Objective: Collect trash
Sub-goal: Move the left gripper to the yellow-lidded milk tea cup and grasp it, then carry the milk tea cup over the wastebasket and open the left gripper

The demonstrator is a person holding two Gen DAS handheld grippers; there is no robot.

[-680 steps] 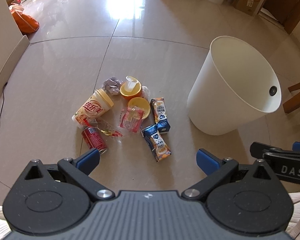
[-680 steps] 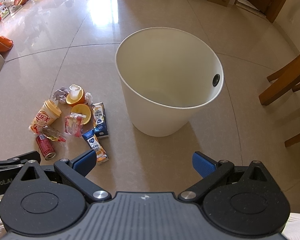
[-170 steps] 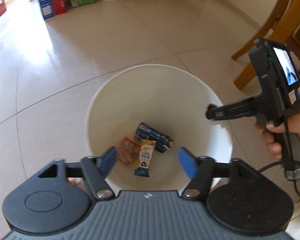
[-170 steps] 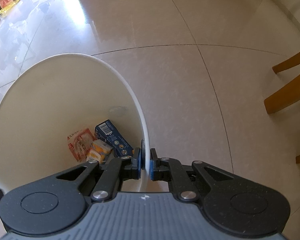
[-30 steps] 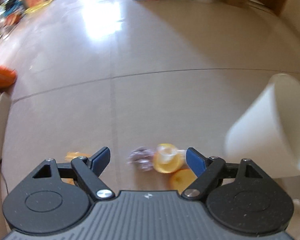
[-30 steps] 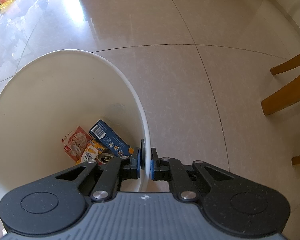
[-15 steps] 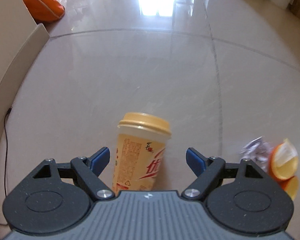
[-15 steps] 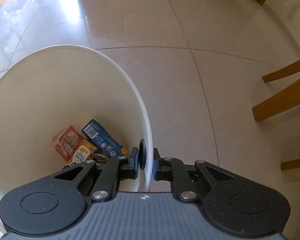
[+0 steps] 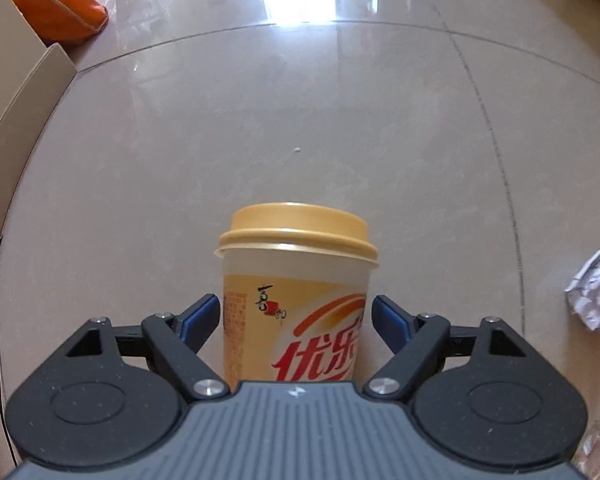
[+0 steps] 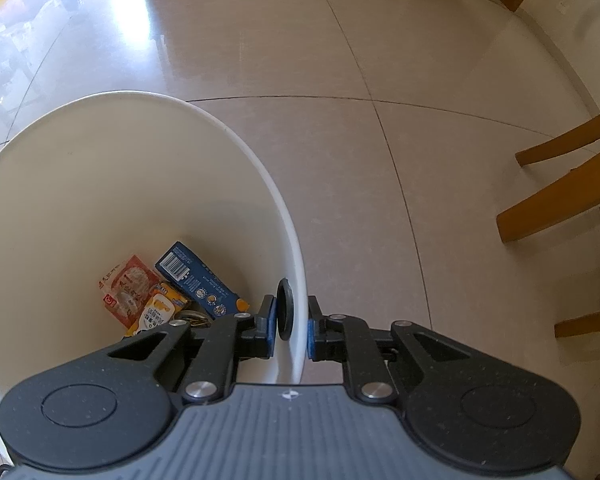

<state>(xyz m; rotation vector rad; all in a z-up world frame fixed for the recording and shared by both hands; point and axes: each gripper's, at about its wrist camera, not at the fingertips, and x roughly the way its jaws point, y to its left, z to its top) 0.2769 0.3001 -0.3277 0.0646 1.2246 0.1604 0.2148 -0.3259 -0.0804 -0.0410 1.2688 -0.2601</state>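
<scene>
A yellow-lidded paper milk-tea cup [image 9: 296,300] stands on the beige tiled floor [image 9: 300,120] between the spread fingers of the left gripper [image 9: 296,320], not yet pinched. Crumpled silver foil [image 9: 594,294] lies near its right. The right gripper [image 10: 290,326] pinches the white plastic bin's rim [image 10: 292,240]; the bin holds cartons and wrappers.

Glossy, reflective tile floor [image 9: 300,128]. Smooth printed paper milk-tea cup [image 9: 296,316] under a matt yellow plastic lid [image 9: 298,234], between the matt black plastic left gripper [image 9: 296,314] fingers. Crumpled silvery foil wrapper [image 9: 594,292] to the right. Smooth white plastic bin [image 10: 100,184]; varnished wooden chair legs [image 10: 560,196].
</scene>
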